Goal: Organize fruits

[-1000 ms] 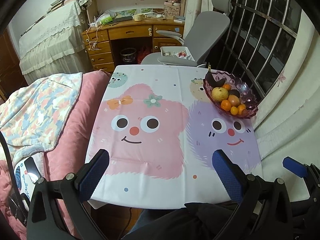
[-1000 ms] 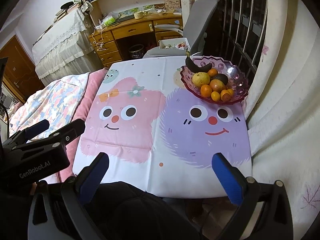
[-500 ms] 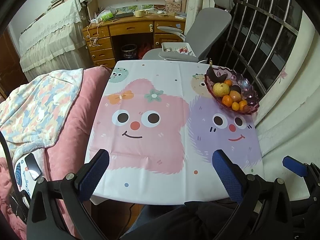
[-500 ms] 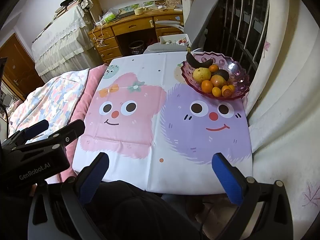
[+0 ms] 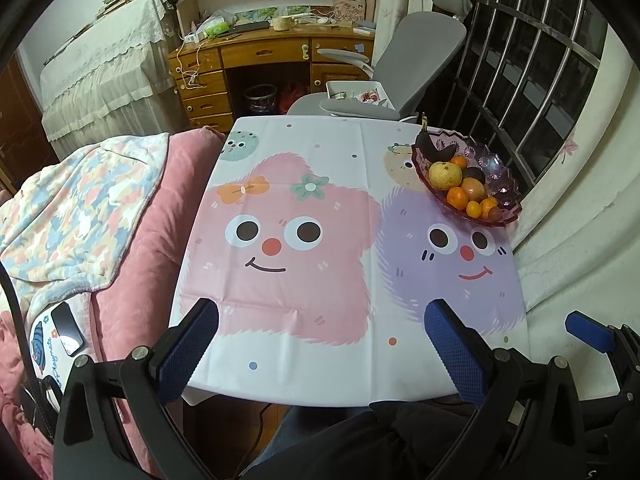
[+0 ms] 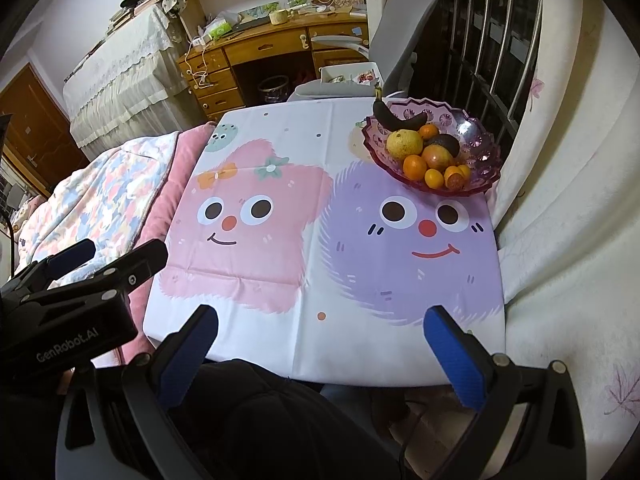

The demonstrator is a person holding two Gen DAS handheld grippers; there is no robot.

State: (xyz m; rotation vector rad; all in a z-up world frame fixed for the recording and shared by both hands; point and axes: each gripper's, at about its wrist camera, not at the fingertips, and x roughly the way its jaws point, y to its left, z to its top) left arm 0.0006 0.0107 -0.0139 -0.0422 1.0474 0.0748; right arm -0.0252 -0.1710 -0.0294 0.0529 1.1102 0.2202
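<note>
A purple glass bowl (image 5: 505,184) (image 6: 480,148) stands at the table's far right corner. It holds a dark banana (image 6: 396,119), a yellow pear (image 6: 404,144), a dark avocado (image 6: 446,142) and several oranges (image 6: 415,167). My left gripper (image 5: 320,336) is open and empty above the table's near edge. My right gripper (image 6: 318,334) is open and empty above the near edge too, far from the bowl.
A cartoon tablecloth (image 5: 304,216) covers the table. A bed with a pink quilt (image 5: 132,224) borders it on the left. A grey chair (image 5: 416,60) and a wooden desk (image 5: 260,60) stand behind. A barred window (image 5: 532,68) and curtain are on the right.
Both grippers have moved forward slightly toward the table, so the table and bowl look closer. Both stay open and empty.
</note>
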